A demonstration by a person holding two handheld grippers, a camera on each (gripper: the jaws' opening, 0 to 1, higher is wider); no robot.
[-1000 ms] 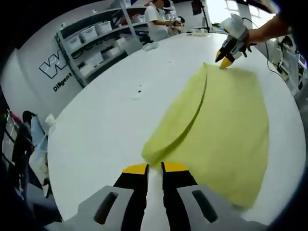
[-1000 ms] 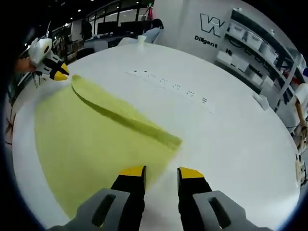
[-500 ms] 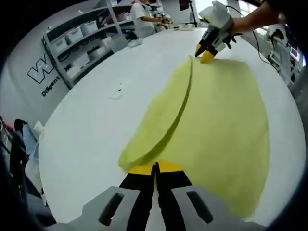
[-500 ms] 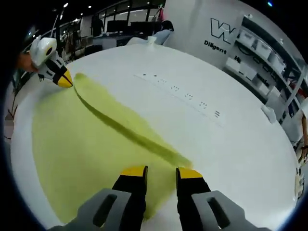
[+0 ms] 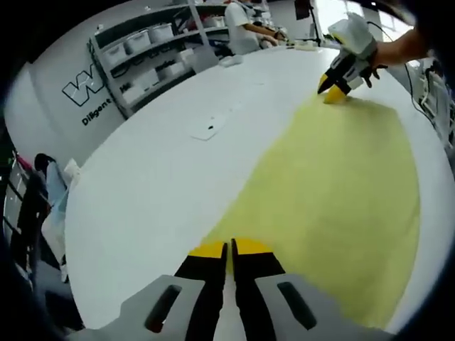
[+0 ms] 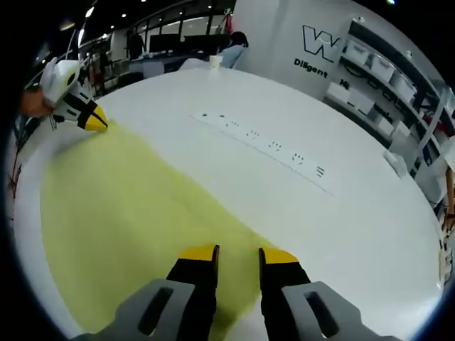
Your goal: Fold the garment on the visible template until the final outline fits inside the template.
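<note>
Two corners of the yellow garment (image 5: 334, 185) are mine: my left gripper (image 5: 229, 249), jaws pressed together low in its frame, pinches the near one, I judge to flatten it. My right gripper (image 6: 229, 254), jaws narrowly parted, straddles the far edge. The cloth lies smooth across the white table (image 5: 163, 163), filling each frame's middle.

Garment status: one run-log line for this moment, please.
garment: yellow, flat on white table | left claw: shut on garment corner | right claw: open over garment edge
</note>
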